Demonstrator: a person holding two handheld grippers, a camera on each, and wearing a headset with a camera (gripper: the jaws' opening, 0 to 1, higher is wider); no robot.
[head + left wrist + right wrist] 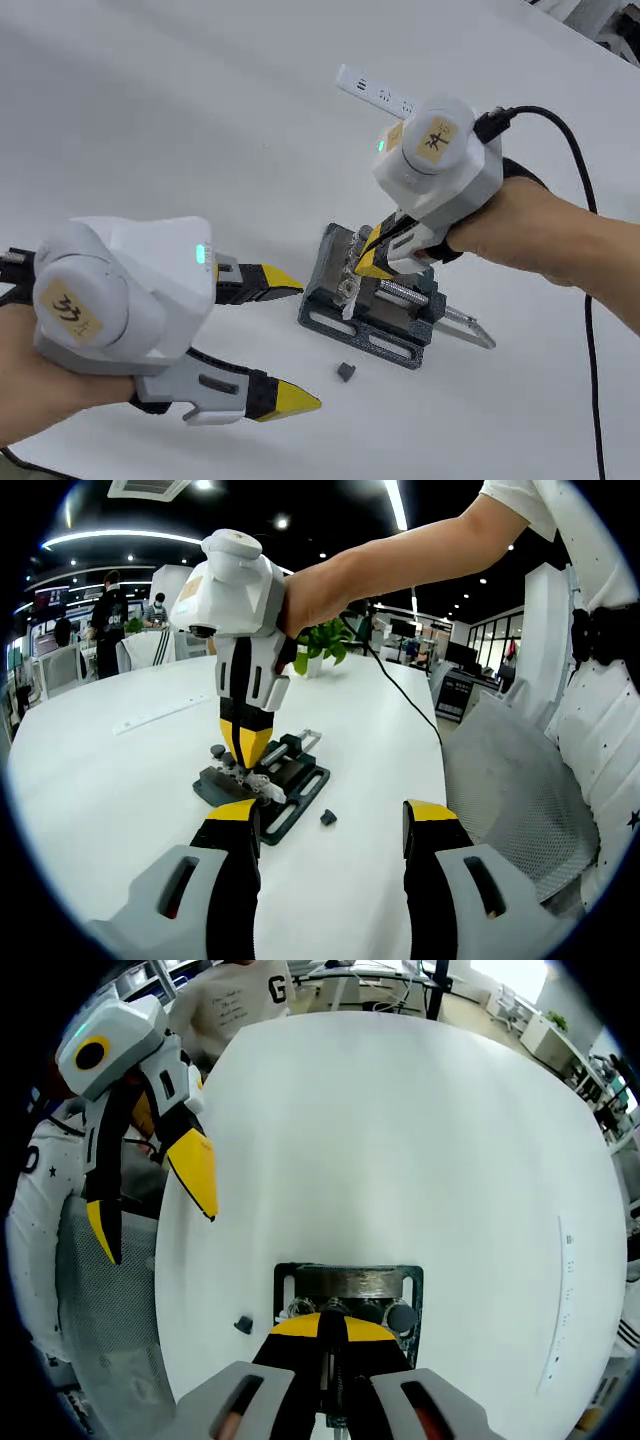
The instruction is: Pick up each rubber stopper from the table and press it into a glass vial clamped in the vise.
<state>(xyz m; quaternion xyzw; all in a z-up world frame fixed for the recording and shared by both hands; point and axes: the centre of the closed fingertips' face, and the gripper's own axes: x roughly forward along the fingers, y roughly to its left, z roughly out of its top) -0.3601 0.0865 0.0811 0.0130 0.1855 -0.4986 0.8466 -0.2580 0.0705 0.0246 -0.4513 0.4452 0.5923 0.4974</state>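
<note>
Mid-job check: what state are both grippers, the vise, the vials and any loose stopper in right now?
left gripper: open, empty, held above the table.
right gripper: fingers shut, tips down at the vise.
vise: flat on the table, gripping the vials.
vials: clamped in the vise.
rubber stopper: loose on the table beside the vise.

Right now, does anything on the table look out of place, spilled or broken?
Nothing stands out. The vise sits flat on the table; one small stopper lies loose beside it, not touching. No spill or damage shows.
</note>
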